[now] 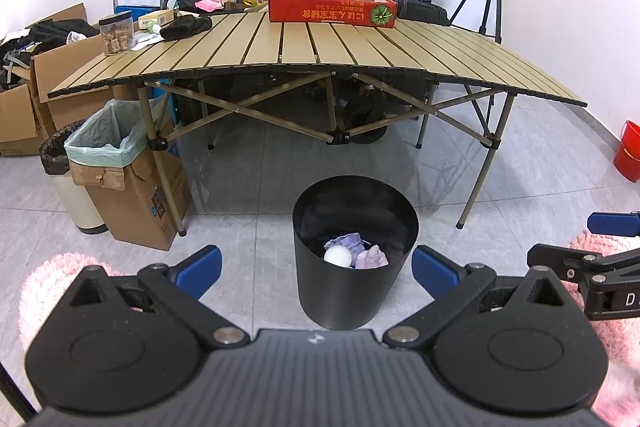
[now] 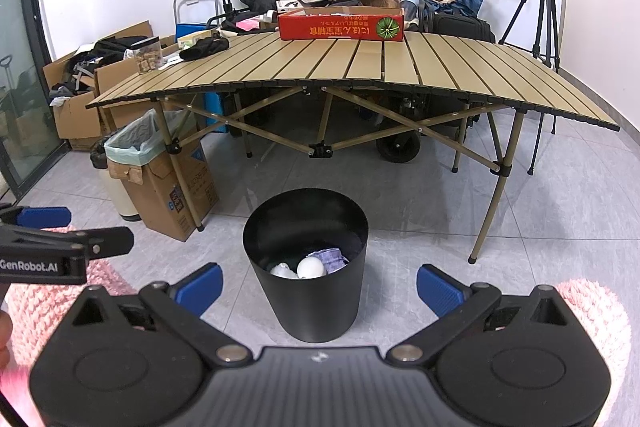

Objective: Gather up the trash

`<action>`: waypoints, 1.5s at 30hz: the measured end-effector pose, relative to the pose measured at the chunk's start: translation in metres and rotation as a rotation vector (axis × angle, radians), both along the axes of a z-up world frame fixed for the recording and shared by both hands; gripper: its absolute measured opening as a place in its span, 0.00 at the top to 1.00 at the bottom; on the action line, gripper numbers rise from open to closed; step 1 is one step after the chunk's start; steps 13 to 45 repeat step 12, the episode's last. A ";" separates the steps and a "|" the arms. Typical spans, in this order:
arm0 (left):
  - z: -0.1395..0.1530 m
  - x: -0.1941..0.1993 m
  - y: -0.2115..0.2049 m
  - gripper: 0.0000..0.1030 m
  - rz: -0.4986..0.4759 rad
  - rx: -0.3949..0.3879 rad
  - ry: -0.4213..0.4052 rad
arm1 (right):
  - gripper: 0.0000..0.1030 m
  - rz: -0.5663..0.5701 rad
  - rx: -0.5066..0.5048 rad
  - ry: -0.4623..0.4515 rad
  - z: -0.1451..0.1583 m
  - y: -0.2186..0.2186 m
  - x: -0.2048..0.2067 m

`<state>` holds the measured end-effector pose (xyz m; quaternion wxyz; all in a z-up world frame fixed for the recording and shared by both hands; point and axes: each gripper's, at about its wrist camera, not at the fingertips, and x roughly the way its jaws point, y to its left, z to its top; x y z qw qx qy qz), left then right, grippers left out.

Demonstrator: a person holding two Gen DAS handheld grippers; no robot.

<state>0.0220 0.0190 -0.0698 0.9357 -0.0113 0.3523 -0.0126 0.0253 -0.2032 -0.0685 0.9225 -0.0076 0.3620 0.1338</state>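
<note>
I hold both tongs, left [image 1: 316,267] and right [image 2: 319,285], spread and empty above the black bin [image 1: 352,291]; crumpled trash [image 1: 356,254] lies inside it; the floor nearby looks cleared, so I judge collecting nearly done.

A round black metal bin [image 1: 355,291] stands on the grey tiled floor [image 1: 256,187], near a tan slatted folding table [image 1: 320,51] holding a long red cardboard box [image 1: 332,11].

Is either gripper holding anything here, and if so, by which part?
Nothing is held. The left gripper and right gripper are both open and empty, above the black bin.
</note>
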 end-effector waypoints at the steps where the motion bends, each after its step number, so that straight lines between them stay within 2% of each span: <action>1: 0.001 0.000 0.000 0.00 0.000 -0.001 0.000 | 0.00 0.000 0.000 -0.001 0.000 0.000 0.000; 45: -0.001 0.001 0.002 0.00 -0.002 -0.011 0.001 | 0.00 0.002 -0.001 0.002 0.000 0.000 0.001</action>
